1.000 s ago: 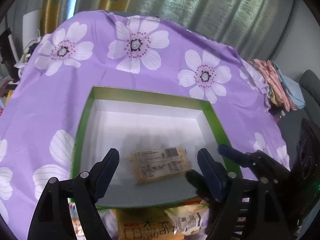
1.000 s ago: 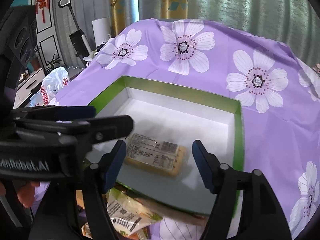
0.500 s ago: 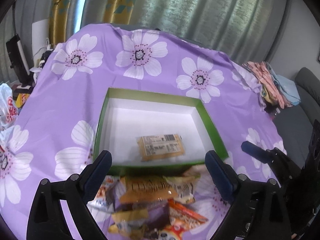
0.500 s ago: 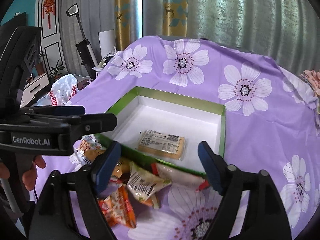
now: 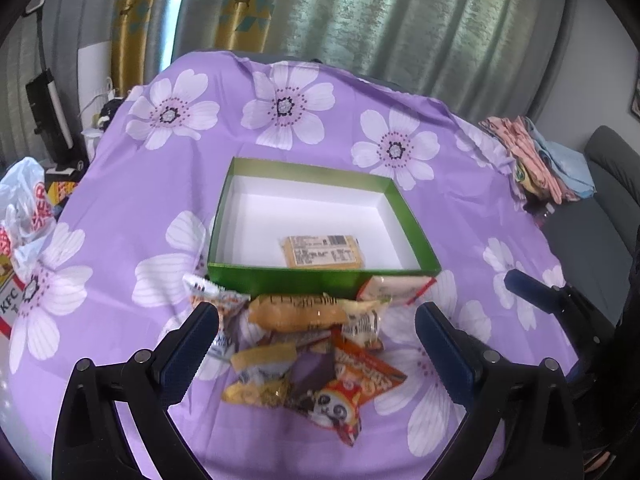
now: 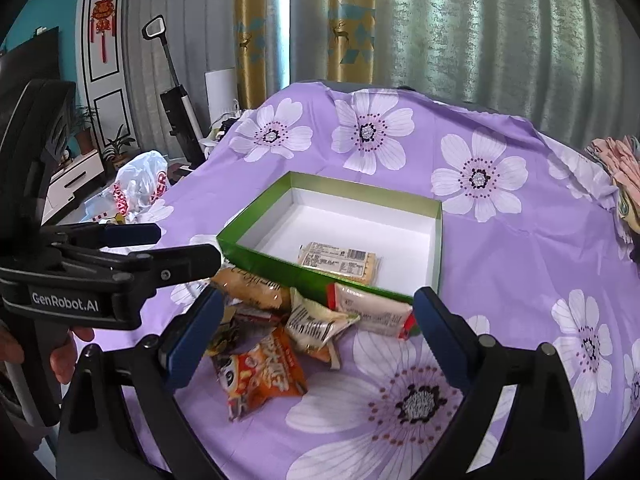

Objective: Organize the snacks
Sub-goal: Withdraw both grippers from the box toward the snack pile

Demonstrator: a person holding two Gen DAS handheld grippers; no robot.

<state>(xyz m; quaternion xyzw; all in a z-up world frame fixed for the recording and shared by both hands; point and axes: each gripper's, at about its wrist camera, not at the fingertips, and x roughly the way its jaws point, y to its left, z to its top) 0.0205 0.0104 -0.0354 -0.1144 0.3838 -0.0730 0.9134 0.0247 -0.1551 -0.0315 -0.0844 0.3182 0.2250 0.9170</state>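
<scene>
A green box (image 5: 304,279) (image 6: 260,262) with a white inside sits on the purple flowered cloth. One yellow snack pack (image 5: 322,252) (image 6: 340,262) lies in it, label up. A pile of several snack packs (image 5: 304,344) (image 6: 280,328) lies on the cloth just in front of the box, among them an orange panda pack (image 5: 352,388) (image 6: 256,372) and a white-and-red pack (image 6: 372,312). My left gripper (image 5: 316,344) is open and empty above the pile. My right gripper (image 6: 316,336) is open and empty, to the right of the left one.
A plastic KFC bag (image 5: 24,216) (image 6: 138,188) lies off the table's left side. Folded pink and blue cloths (image 5: 536,160) sit at the far right edge. A vacuum (image 6: 176,100) and curtains stand behind the table.
Both grippers have pulled back and up from the box. The pile of snacks in front of the box has come into view. The yellow pack stays in the box.
</scene>
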